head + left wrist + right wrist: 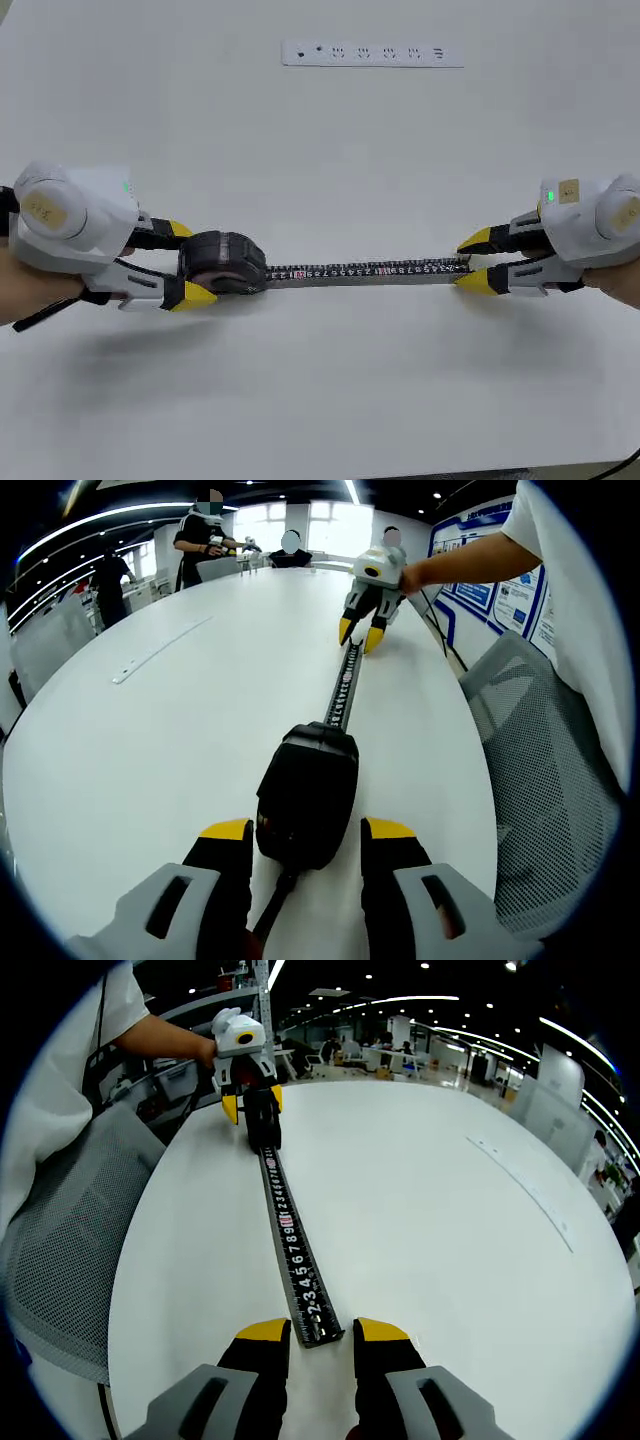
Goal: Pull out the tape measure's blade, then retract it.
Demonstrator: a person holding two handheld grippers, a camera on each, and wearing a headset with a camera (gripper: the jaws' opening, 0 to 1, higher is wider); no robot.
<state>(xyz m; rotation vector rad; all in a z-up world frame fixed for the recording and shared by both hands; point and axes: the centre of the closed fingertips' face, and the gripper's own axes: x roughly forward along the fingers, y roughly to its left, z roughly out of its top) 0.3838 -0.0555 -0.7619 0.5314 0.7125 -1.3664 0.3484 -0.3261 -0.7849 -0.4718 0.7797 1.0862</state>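
Two ends: left gripper (196, 263) clamps the tape measure (226, 262) at 9 o'clock; right gripper (461, 263), slightly open, flanks the blade (370, 270) tip.

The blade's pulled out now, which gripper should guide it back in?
Right. The right gripper sits at the free end of the blade, jaws either side of its tip, so it can probably walk it back. The left gripper is holding the tape measure.

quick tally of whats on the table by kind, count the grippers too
tape measure, blade pulled out: 1
power strip: 1
grippers: 2, the left gripper around the case and the right gripper at the blade's end
total: 4
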